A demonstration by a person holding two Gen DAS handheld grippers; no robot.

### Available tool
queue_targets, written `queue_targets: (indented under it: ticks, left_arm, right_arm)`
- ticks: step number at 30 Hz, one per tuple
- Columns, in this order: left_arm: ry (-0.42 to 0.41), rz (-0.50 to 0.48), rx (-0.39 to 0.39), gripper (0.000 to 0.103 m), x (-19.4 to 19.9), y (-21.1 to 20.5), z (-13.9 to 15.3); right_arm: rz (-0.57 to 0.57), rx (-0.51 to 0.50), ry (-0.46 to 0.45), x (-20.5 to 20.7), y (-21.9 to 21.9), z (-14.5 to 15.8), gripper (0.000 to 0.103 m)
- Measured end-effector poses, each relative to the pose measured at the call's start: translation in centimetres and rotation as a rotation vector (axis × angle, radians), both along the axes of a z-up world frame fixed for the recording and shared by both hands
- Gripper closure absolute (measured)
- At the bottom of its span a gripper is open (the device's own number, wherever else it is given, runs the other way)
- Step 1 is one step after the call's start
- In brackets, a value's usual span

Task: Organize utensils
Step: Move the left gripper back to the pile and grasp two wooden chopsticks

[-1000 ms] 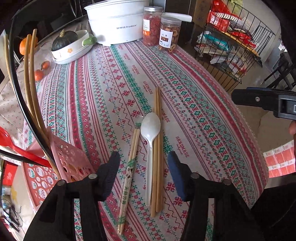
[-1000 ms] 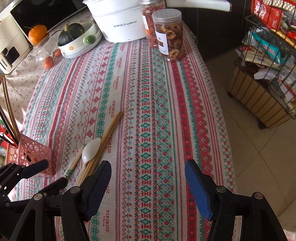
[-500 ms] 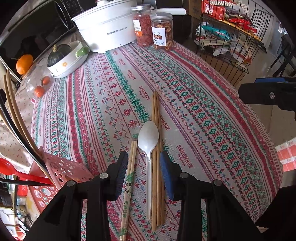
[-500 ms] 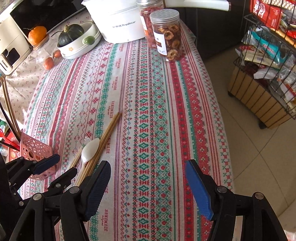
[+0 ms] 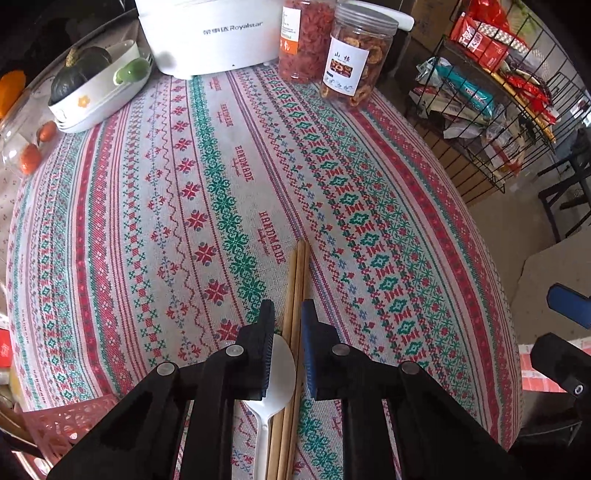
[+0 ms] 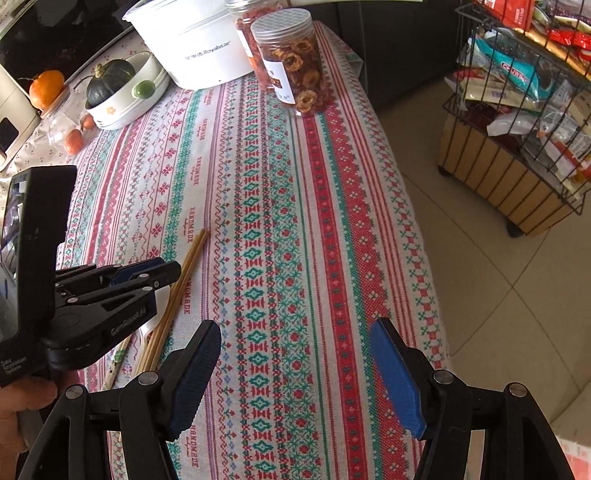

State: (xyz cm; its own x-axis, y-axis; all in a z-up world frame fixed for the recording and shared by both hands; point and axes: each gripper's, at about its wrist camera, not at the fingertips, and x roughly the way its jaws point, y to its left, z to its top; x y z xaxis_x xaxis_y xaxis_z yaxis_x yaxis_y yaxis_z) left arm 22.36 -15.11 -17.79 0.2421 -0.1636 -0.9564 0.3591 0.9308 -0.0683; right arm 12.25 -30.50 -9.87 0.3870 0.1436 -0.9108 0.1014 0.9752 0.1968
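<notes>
A white plastic spoon point(image 5: 279, 373) and a pair of wooden chopsticks point(image 5: 297, 280) lie side by side on the patterned tablecloth point(image 5: 229, 192). My left gripper point(image 5: 284, 325) is low over them, its jaws narrowed around the spoon's bowl and the chopsticks. It shows from the side in the right wrist view point(image 6: 162, 271), where the chopsticks point(image 6: 188, 266) stick out beyond it. My right gripper point(image 6: 295, 373) is wide open and empty above the cloth near the table's right edge. A wrapped pair of chopsticks point(image 6: 116, 360) lies left of the spoon.
A pink perforated utensil basket point(image 5: 62, 417) stands at the near left. At the far end stand a white Royalstar pot point(image 5: 207, 33), two snack jars point(image 5: 354, 59) and a bowl with a squash point(image 5: 96, 81). A wire snack rack point(image 6: 524, 103) stands on the floor right.
My left gripper has moved forward and down over the spoon and chopsticks, and its jaws have narrowed around them. My right gripper has stayed open and nearly still.
</notes>
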Motion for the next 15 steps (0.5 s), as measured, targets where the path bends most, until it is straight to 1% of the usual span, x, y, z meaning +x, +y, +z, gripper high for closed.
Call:
queue_targets:
  ticks: [3, 4, 6, 10, 12, 14, 15]
  left_arm:
    - [0.011, 0.012, 0.016, 0.092, 0.6, -0.2, -0.9]
    - [0.008, 0.012, 0.005, 0.094, 0.7, -0.3, -0.9]
    - [0.009, 0.003, 0.007, 0.094, 0.7, -0.5, -0.9]
    - [0.048, -0.008, -0.021, 0.094, 0.8, -0.9, -1.0]
    - [0.044, -0.017, -0.003, 0.094, 0.7, -1.2, -0.9]
    - [0.037, -0.004, 0.028, 0.094, 0.8, -1.4, -0.8]
    - [0.037, 0.0, 0.029, 0.094, 0.9, -1.3, -0.8]
  right_arm:
    - [-0.006, 0.004, 0.001, 0.1, -0.4, 0.0, 0.031]
    - [-0.008, 0.004, 0.001, 0.1, -0.5, 0.0, 0.031]
    - [-0.012, 0.003, 0.001, 0.2, -0.7, 0.0, 0.031]
    - [-0.017, 0.003, 0.004, 0.3, -1.0, -0.1, 0.031]
    - [-0.019, 0.005, 0.006, 0.4, -1.1, -0.2, 0.031]
    - [-0.018, 0.007, 0.006, 0.3, -1.0, -0.2, 0.031]
    - [-0.017, 0.007, 0.006, 0.3, -1.0, -0.2, 0.031]
